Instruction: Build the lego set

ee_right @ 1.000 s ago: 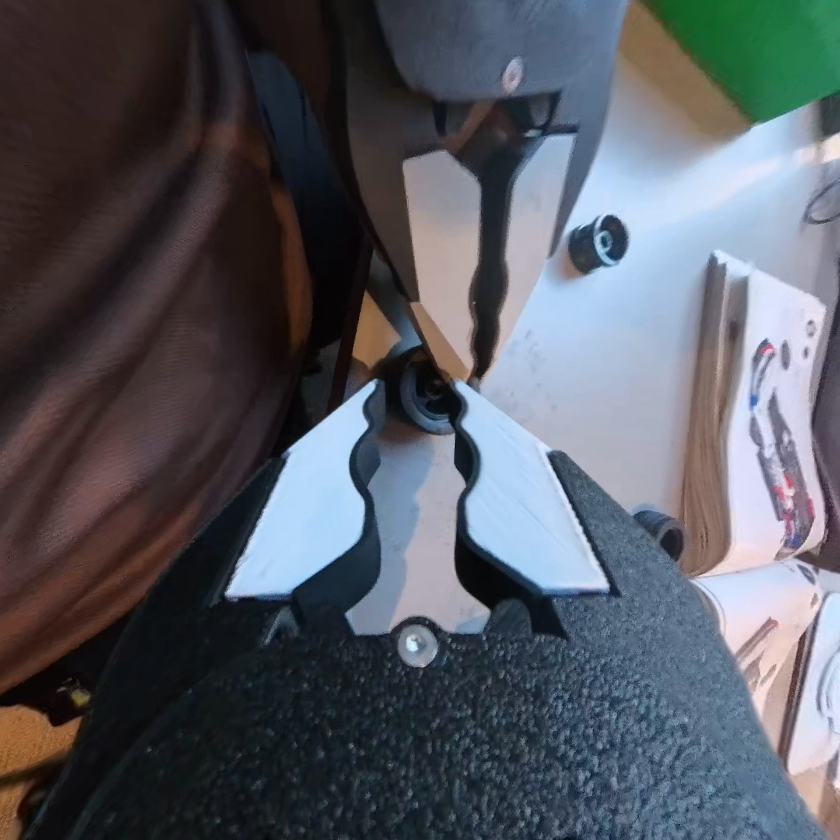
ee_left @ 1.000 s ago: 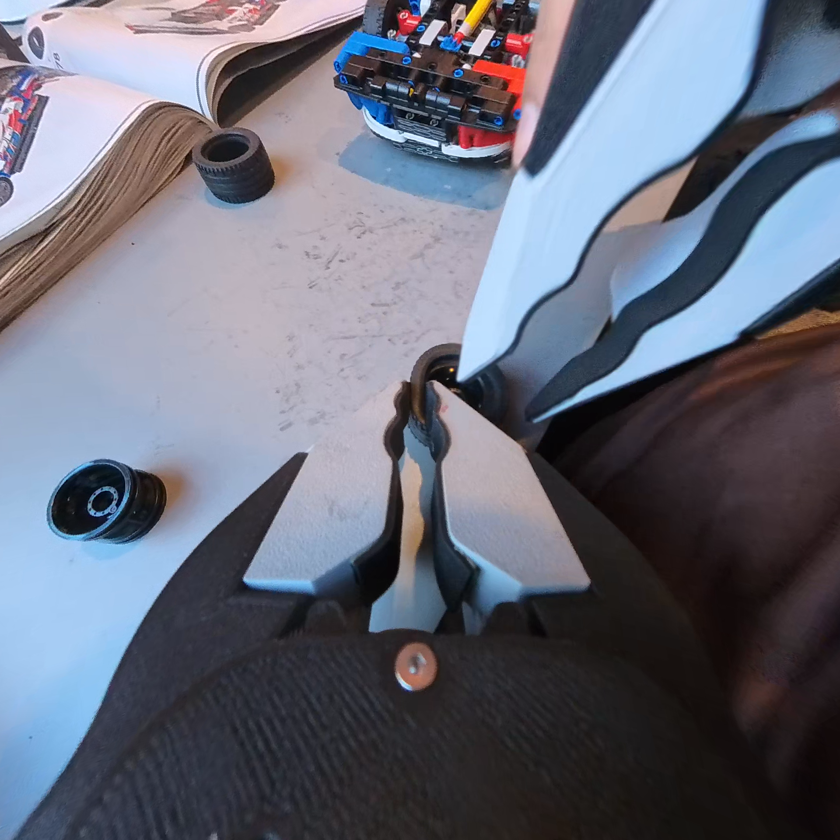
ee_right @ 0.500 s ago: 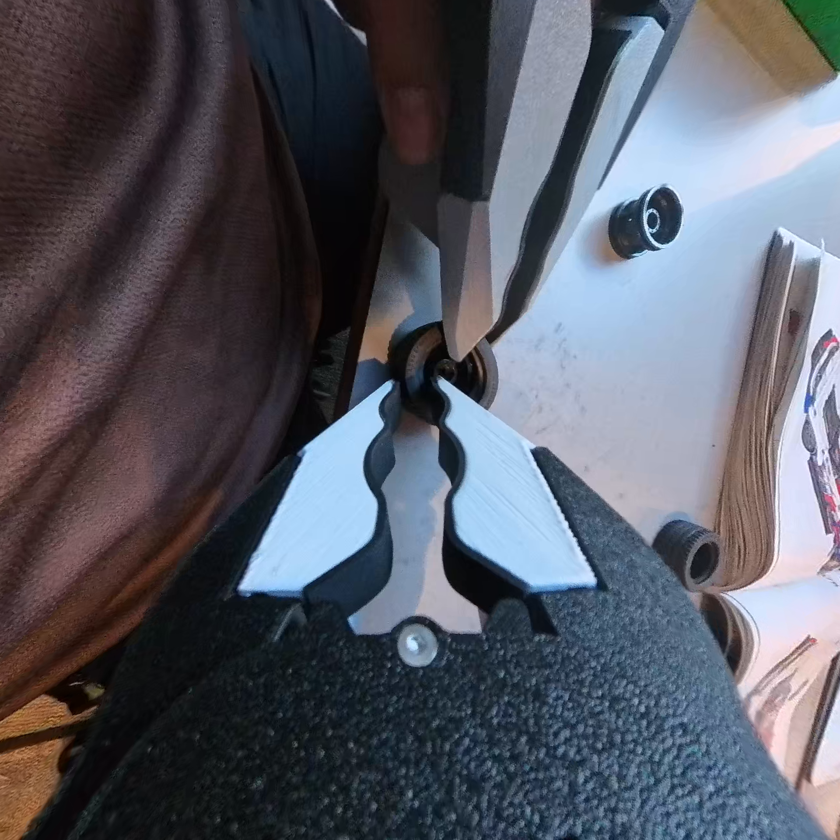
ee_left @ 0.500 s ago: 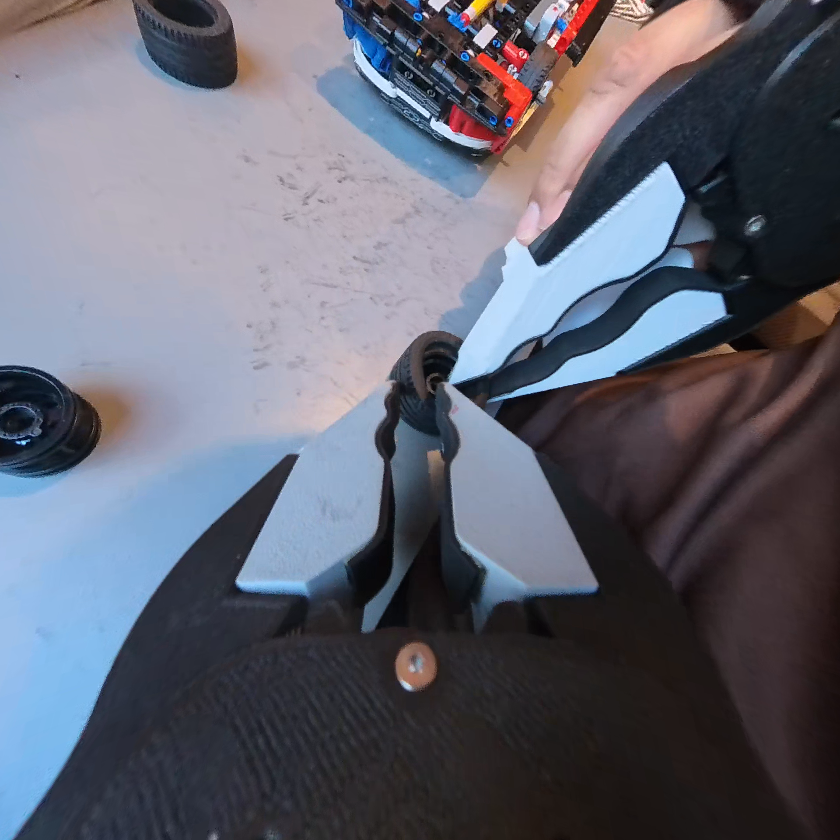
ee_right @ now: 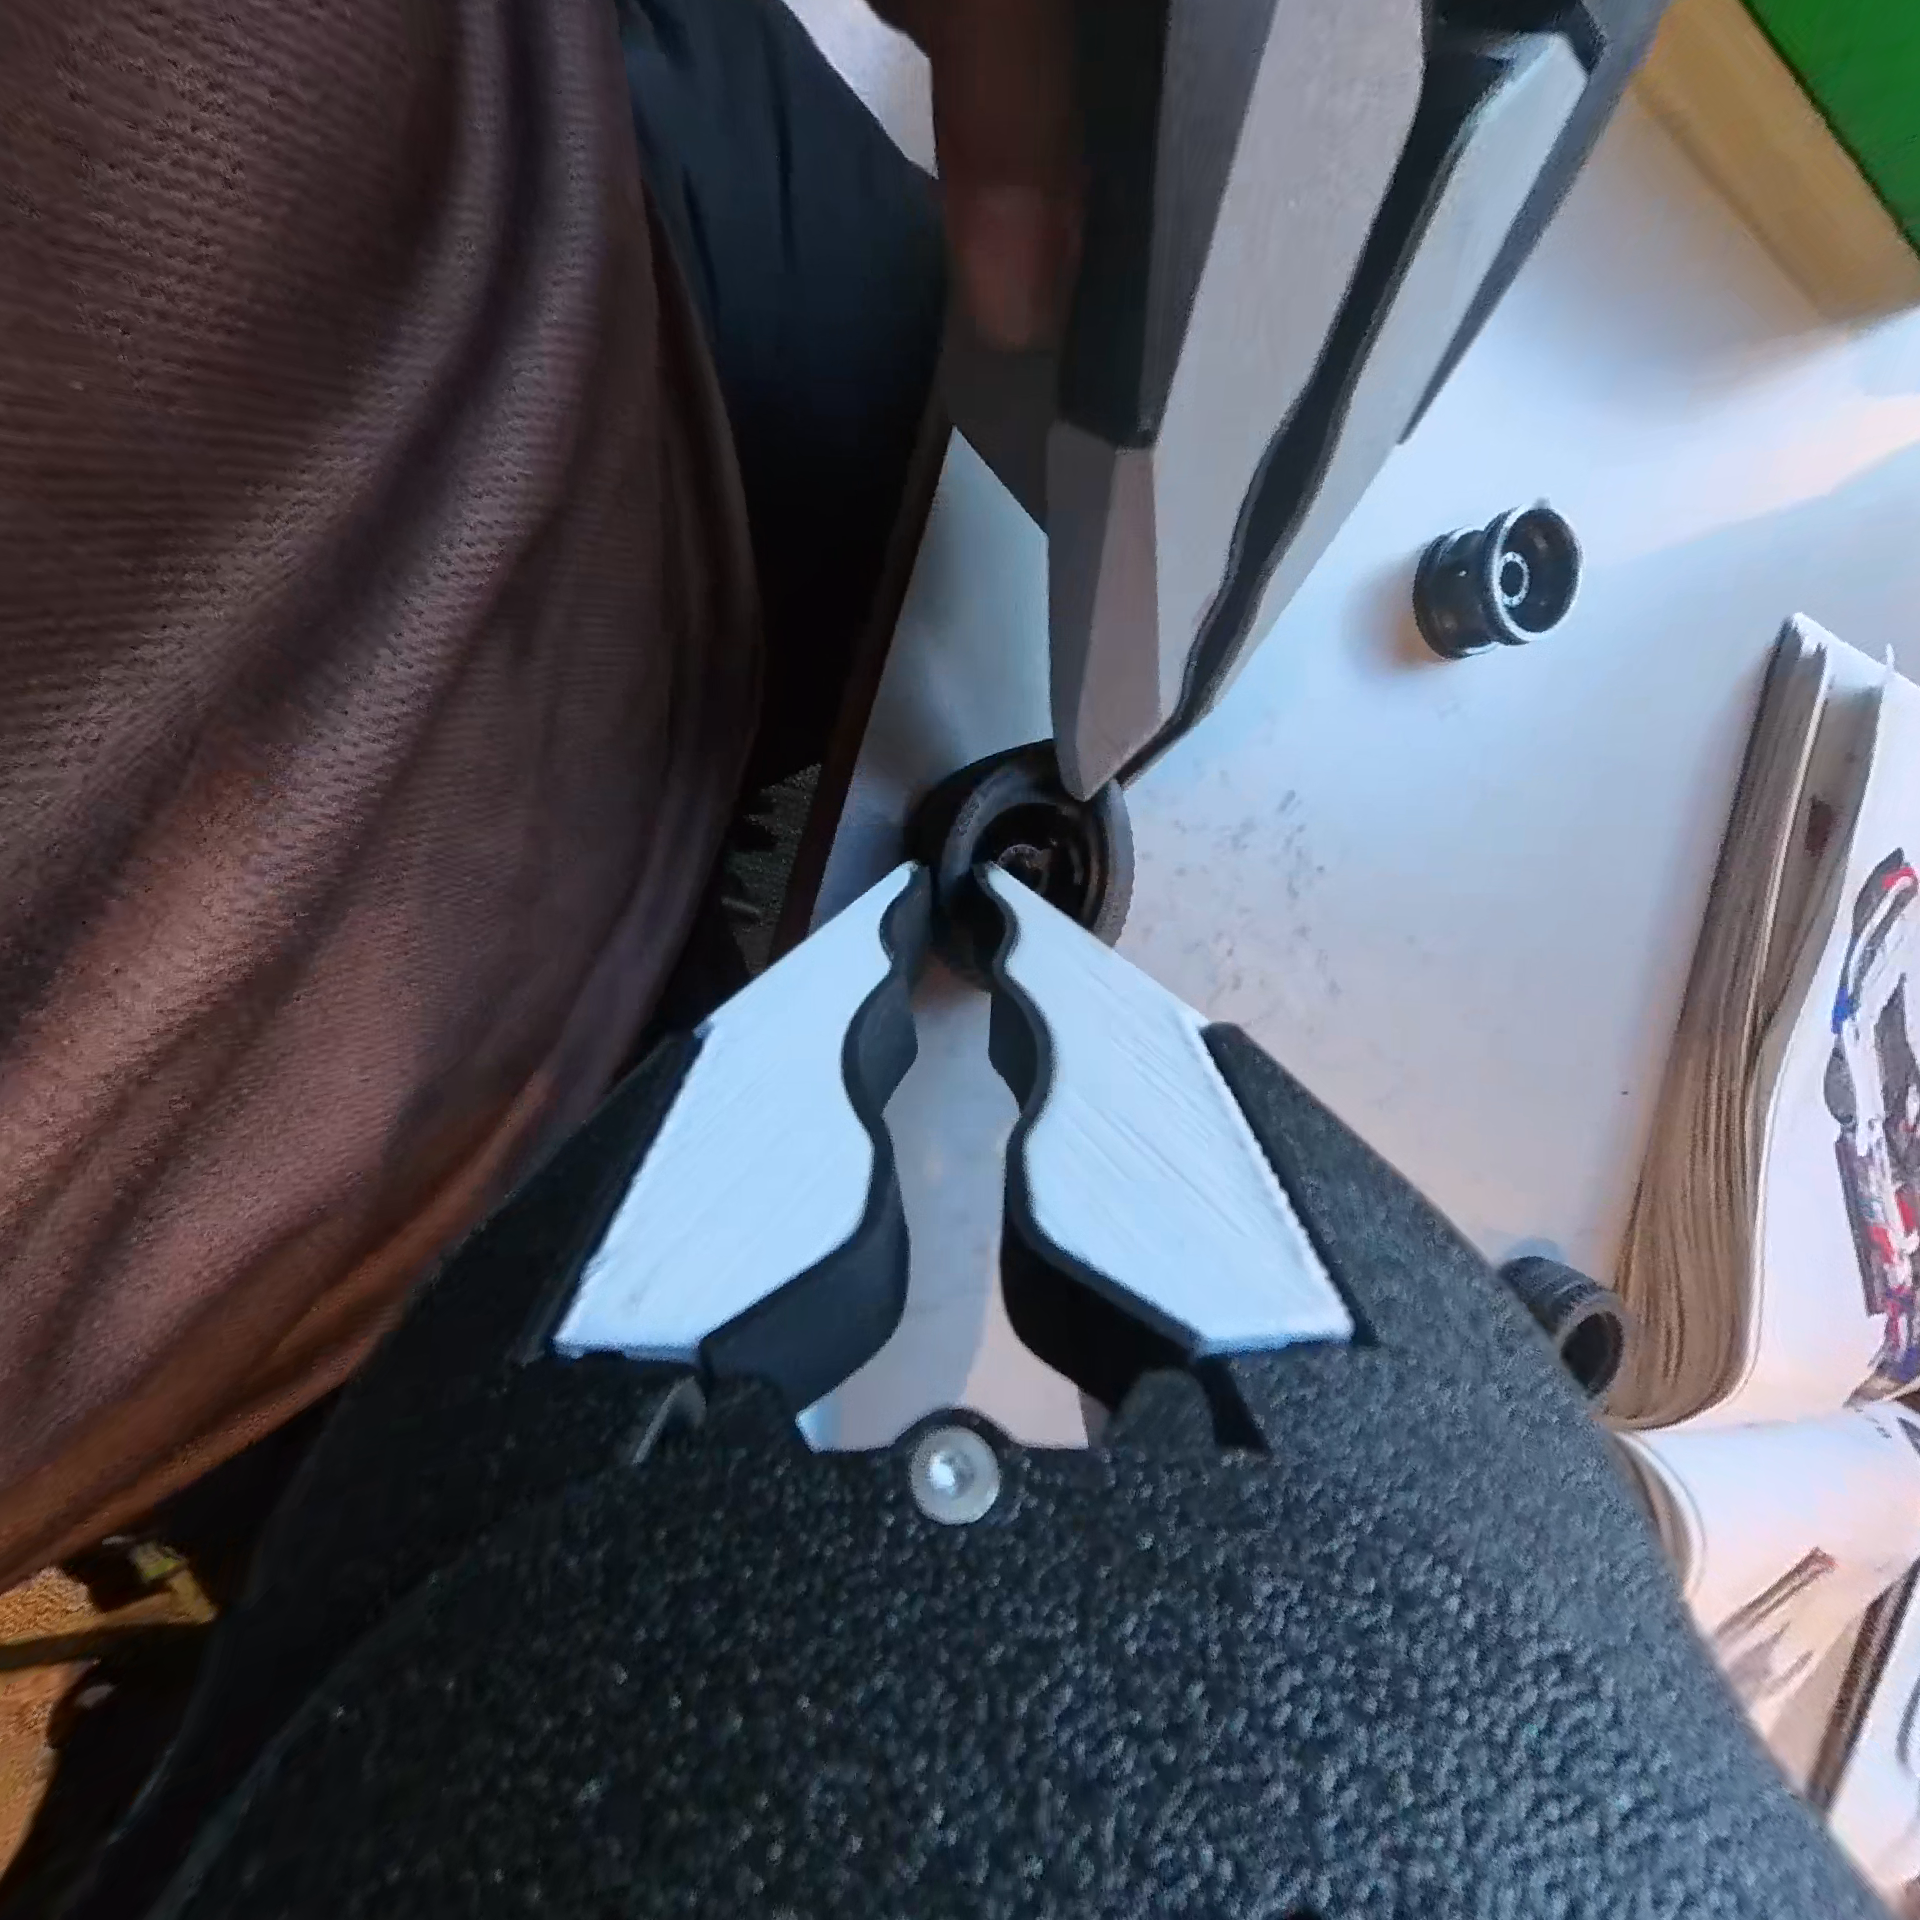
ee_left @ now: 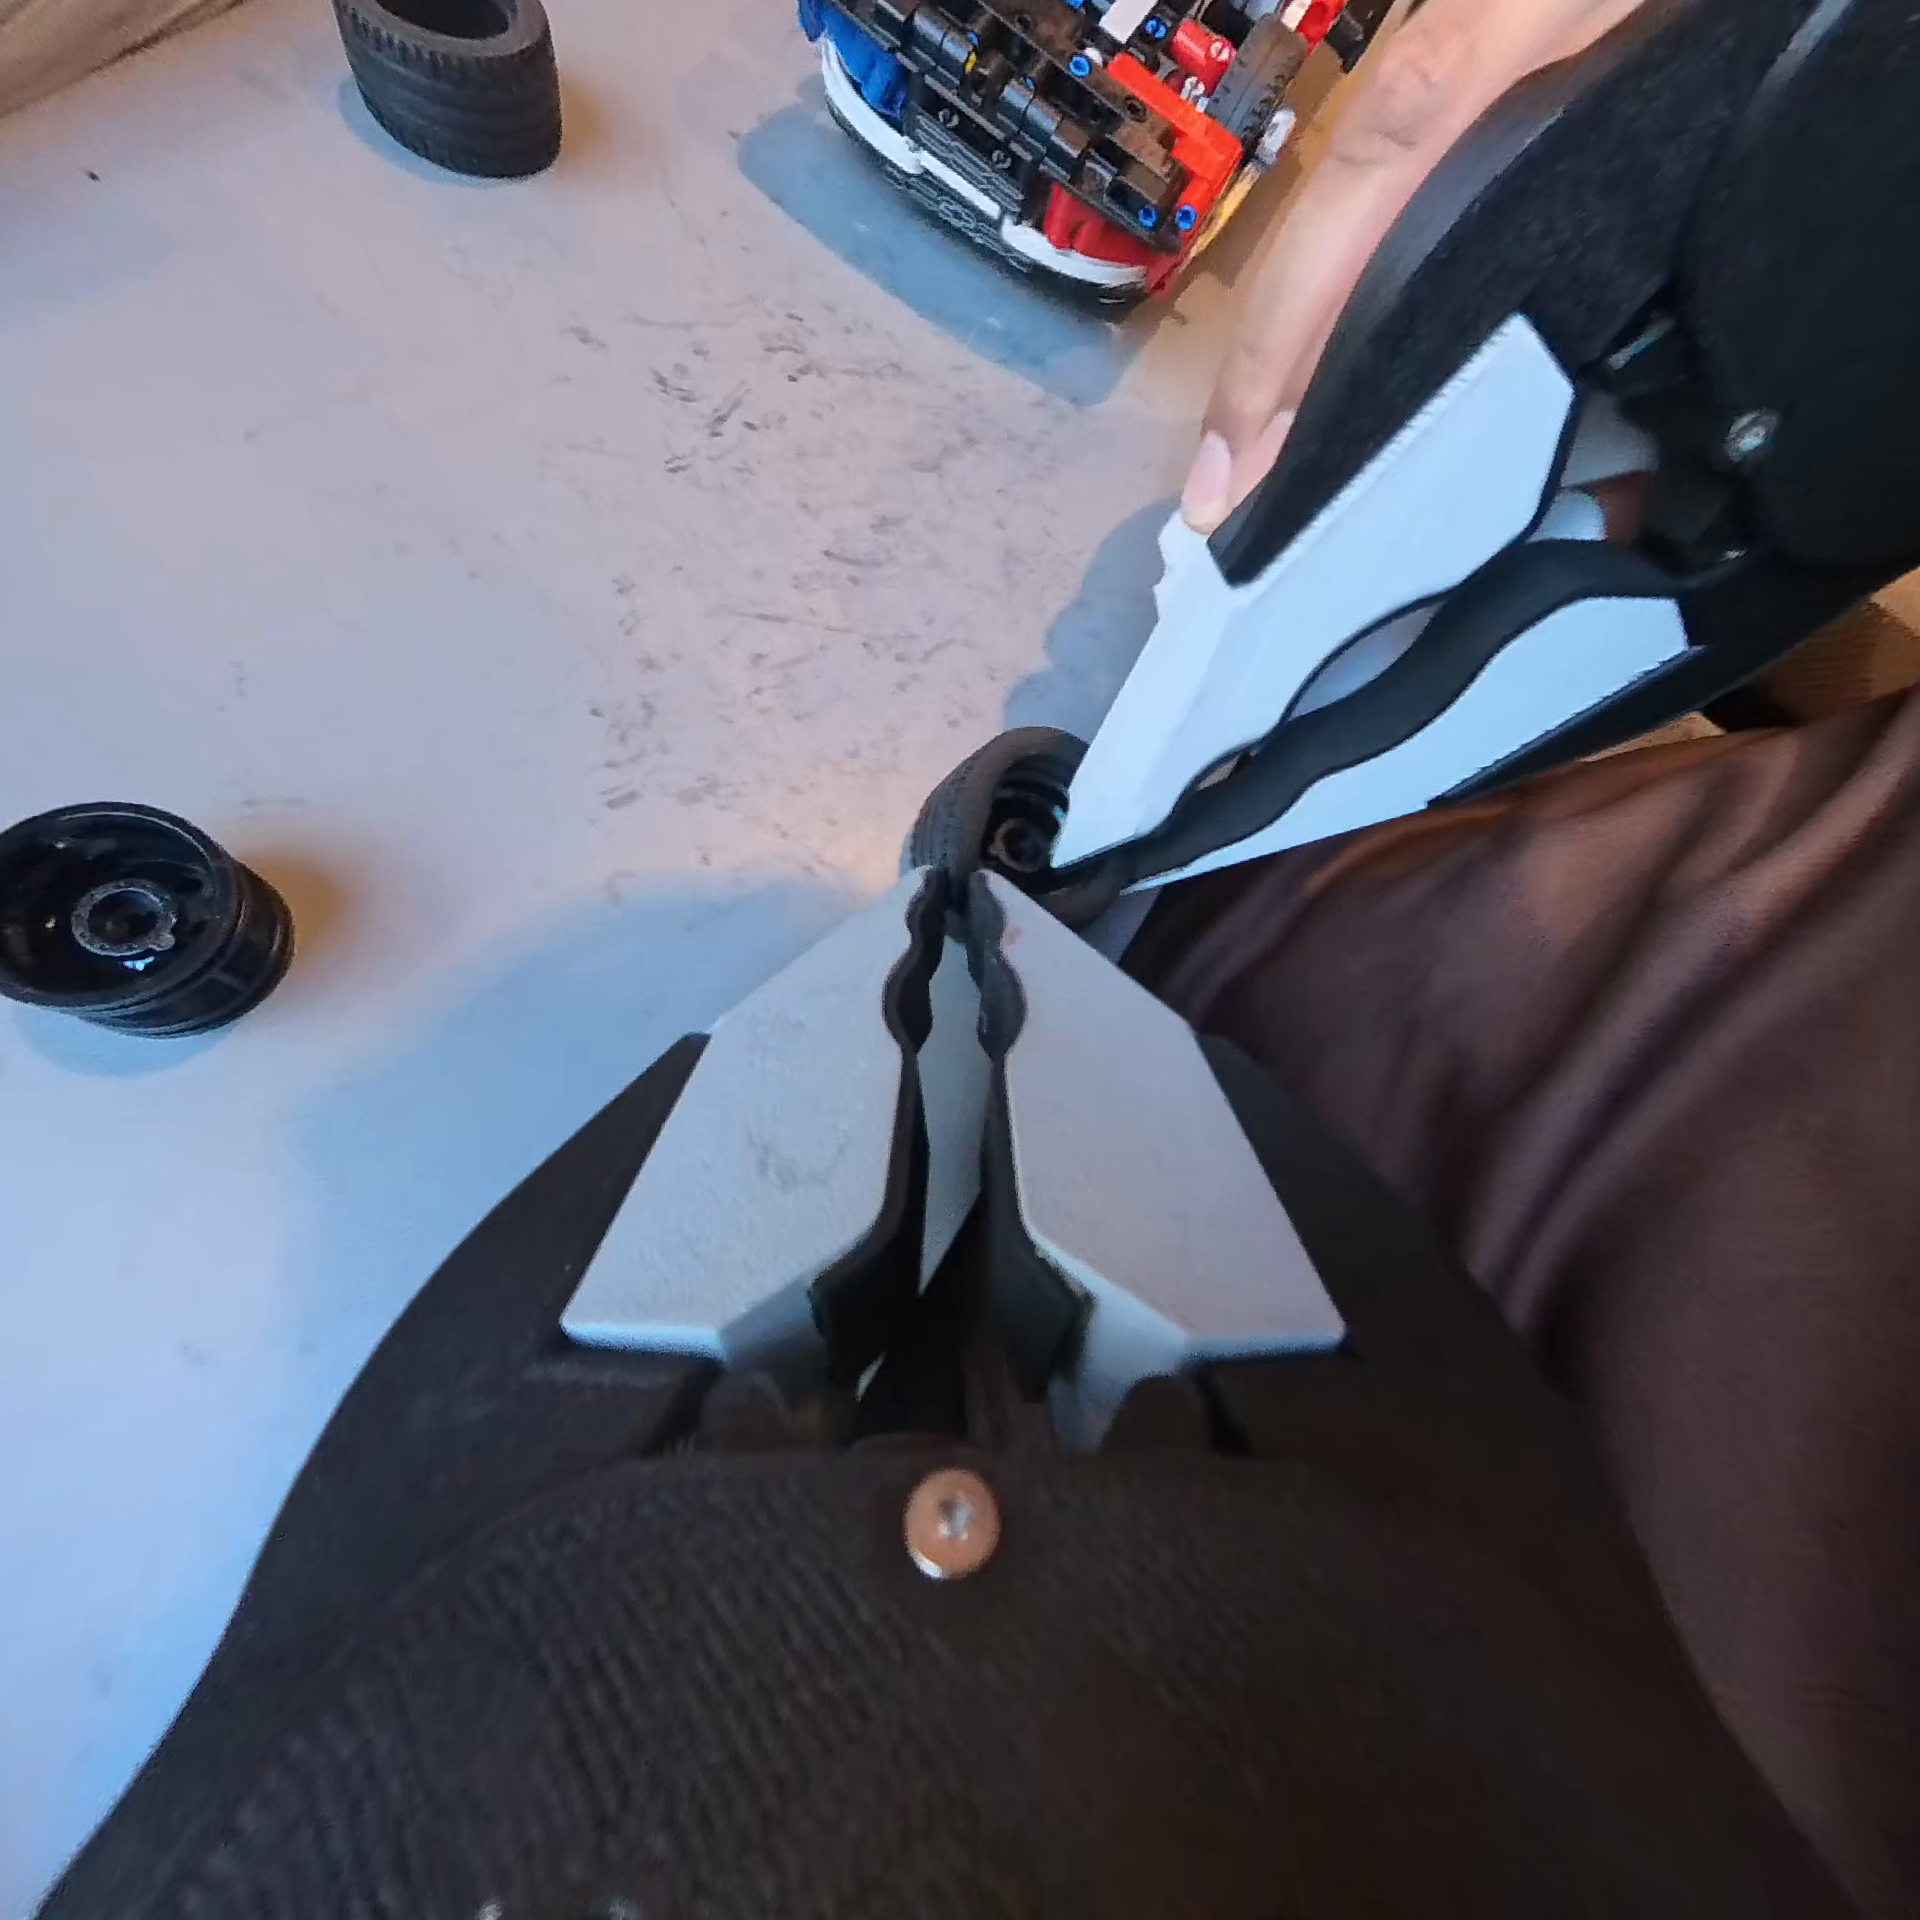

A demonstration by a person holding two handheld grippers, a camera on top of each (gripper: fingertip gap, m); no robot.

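A small black tyre (ee_left: 971,790) with a wheel hub inside it is held just above the grey table (ee_left: 499,540), at its near edge. My left gripper (ee_left: 956,883) is shut, pinching the tyre's wall. My right gripper (ee_right: 951,883) is shut on the opposite wall of the same tyre (ee_right: 1107,883). In the left wrist view the right gripper (ee_left: 1070,868) reaches in from the upper right. In the right wrist view the left gripper (ee_right: 1101,769) comes down from above. The partly built red, blue and black lego car (ee_left: 1049,135) stands at the far side.
A loose black wheel hub (ee_left: 135,920) lies at the left and also shows in the right wrist view (ee_right: 1501,592). A spare tyre (ee_left: 452,83) stands beyond it. An open instruction book (ee_right: 1756,1039) lies at the right with another tyre (ee_right: 1569,1330) beside it. The person's brown clothing (ee_left: 1558,1143) is close by. Less than 4 cm separates the two grippers' tips.
Both grippers have closed tighter onto the tyre's walls. The left view has swung away from the instruction book, so the car and loose hub sit differently in frame.
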